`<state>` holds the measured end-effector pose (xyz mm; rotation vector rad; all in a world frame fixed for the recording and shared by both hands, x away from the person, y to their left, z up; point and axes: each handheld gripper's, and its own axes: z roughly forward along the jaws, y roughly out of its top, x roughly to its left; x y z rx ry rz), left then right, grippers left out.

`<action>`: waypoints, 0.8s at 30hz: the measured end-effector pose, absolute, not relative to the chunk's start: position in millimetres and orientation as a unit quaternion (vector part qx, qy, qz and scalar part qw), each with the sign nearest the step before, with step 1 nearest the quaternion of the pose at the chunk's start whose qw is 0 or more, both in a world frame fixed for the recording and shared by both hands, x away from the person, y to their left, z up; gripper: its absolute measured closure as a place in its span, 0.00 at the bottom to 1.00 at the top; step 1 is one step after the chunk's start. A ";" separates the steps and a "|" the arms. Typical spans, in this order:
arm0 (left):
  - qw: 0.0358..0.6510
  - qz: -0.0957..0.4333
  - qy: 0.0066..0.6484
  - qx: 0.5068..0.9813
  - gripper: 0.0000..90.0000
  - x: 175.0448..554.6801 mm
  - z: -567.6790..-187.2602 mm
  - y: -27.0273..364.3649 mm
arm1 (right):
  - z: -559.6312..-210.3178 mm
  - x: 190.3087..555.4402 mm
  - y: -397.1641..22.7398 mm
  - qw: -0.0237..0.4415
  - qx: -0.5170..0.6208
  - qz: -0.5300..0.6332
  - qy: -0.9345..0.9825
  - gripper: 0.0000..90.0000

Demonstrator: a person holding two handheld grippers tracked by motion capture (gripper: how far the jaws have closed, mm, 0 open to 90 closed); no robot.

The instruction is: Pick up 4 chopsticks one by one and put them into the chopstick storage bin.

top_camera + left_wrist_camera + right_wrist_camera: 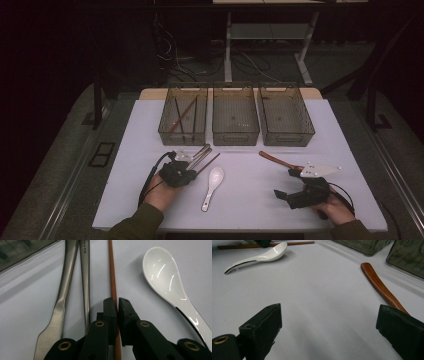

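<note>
My left gripper (196, 169) (117, 301) rests low on the white table, shut on a thin brown chopstick (112, 277) (210, 162) that runs between its jaws. Two metal utensil handles (75, 277) (201, 153) lie just left of the chopstick. A white ceramic spoon (213, 184) (165, 275) (262, 256) lies to its right, bowl pointing away. My right gripper (285, 182) (329, 322) stands open at the front right with nothing between its jaws. A brown wooden utensil handle (276, 160) (379, 285) lies beside its right jaw.
Three dark see-through bins (183, 132) (235, 132) (286, 132) stand in a row at the back of the table (250, 200). The left bin holds chopsticks (181, 114). A desk frame and cables (235, 60) lie on the floor beyond.
</note>
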<state>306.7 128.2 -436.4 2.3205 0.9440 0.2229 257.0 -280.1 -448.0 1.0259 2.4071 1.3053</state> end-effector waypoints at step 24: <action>0.372 0.075 0.357 0.854 0.94 300.5 -417.2 138.6 | -447.9 256.9 -280.2 0.108 0.349 0.443 0.819 0.07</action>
